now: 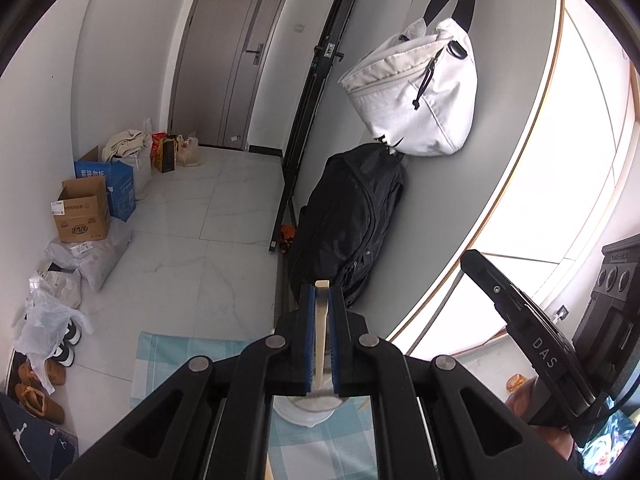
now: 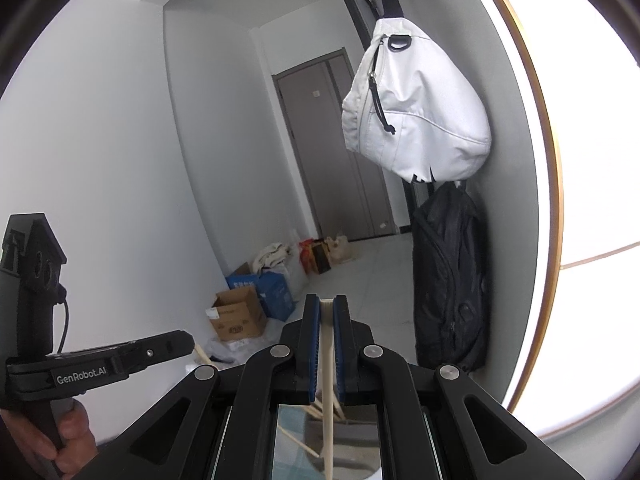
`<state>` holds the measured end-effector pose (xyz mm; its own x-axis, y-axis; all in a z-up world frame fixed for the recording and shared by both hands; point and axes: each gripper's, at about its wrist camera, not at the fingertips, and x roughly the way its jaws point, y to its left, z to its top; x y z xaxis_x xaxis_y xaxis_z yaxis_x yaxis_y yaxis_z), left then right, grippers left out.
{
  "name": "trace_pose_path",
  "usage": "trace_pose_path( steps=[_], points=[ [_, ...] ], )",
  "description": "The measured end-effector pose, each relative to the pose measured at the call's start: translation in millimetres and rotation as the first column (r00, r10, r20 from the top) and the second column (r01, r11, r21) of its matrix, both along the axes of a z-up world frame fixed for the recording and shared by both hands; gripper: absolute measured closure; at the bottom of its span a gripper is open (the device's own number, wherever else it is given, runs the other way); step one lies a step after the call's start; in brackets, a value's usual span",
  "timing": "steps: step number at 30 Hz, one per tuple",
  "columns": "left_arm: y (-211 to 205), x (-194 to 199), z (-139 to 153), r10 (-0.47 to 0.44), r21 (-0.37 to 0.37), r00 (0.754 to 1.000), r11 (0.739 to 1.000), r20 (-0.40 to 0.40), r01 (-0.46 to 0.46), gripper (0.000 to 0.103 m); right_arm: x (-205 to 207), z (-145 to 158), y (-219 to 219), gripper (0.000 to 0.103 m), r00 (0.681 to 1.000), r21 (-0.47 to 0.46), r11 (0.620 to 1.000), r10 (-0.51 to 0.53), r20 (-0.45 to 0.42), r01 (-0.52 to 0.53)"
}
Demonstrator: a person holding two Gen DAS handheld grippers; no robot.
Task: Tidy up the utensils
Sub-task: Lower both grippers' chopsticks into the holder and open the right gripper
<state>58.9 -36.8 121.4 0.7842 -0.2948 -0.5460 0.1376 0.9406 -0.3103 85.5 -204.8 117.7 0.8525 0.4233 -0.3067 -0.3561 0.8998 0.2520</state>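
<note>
The left gripper (image 1: 321, 304), a black two-finger tool with blue pads, is pinching a pale wooden chopstick (image 1: 321, 336) between jaws drawn in narrow, the square end of the stick poking just past the fingertips toward twelve o'clock. Below the pads, at six o'clock in the left wrist view, a white round container (image 1: 306, 410) is sitting on a light blue and white checked cloth (image 1: 160, 360), and the chopstick's lower end is running down toward it; whether the stick is touching it cannot be told. At four o'clock in that view the right gripper (image 1: 472, 260) is showing as a black tool with a hand (image 1: 532, 400) wrapped around its grip. In the right wrist view, the right gripper (image 2: 326, 308) is likewise clamping a second pale wooden chopstick (image 2: 327, 380) with its jaws nearly together, the stick slanting down toward six o'clock. More loose pale chopsticks (image 2: 312, 410) are lying crossed beneath the pads, partly hidden by the fingers. At eight o'clock the left gripper (image 2: 188, 340) is appearing side-on, a tip of its stick jutting beside it, with a hand (image 2: 72, 436) holding its handle. Beyond both tools, a white fabric bag (image 1: 416, 96) is hanging on the grey wall at one o'clock above a black backpack (image 1: 352, 224), and a brown cardboard box (image 1: 82, 214) is standing on the pale tiled floor (image 1: 192, 248) at nine o'clock, near a grey door (image 1: 236, 52) at eleven o'clock.
</note>
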Motion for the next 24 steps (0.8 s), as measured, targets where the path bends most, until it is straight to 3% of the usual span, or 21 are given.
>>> trace_pose_path(
  steps=[10,24],
  points=[
    [-4,39,6,-0.012,-0.030,1.000,0.999,-0.014,0.011,0.101,50,12,15,0.097,0.999,-0.066,0.998,0.020,0.037,-0.018],
    [6,79,-37,-0.030,-0.056,0.991,0.998,-0.128,0.023,0.101,99,-34,29,0.097,0.998,-0.084,0.994,0.068,0.006,-0.067]
  ],
)
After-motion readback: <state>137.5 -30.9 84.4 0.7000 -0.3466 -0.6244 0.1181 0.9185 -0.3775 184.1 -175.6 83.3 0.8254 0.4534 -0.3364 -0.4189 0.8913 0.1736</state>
